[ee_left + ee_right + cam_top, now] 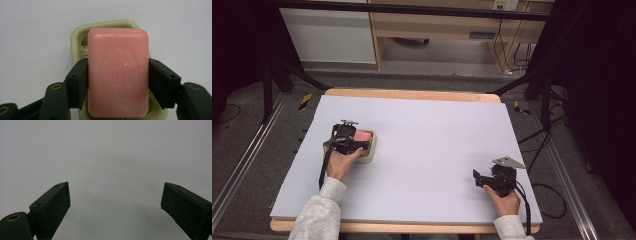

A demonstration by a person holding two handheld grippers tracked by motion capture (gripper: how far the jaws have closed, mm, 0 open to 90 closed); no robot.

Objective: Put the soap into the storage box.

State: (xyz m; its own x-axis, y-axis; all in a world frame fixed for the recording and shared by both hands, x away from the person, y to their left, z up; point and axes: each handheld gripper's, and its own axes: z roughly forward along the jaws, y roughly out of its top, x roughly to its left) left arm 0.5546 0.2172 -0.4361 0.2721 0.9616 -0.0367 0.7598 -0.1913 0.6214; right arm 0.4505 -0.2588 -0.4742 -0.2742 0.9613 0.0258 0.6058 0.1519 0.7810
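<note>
The pink soap bar point(118, 72) sat clamped between the left claw point(118, 83), both jaws pressed flat against its long sides. It lay just above the pale green soap dish point(77, 37) on the desk point(437, 135). Well away from the dish, the right claw point(115, 205) hung spread wide, holding nothing

Soap bar point(118, 72) over soap dish point(77, 37) at table point(427, 130) left, left gripper point(117, 75) jaws on both sides of the bar, right gripper point(486, 178) at near right, well apart from the dish
</note>
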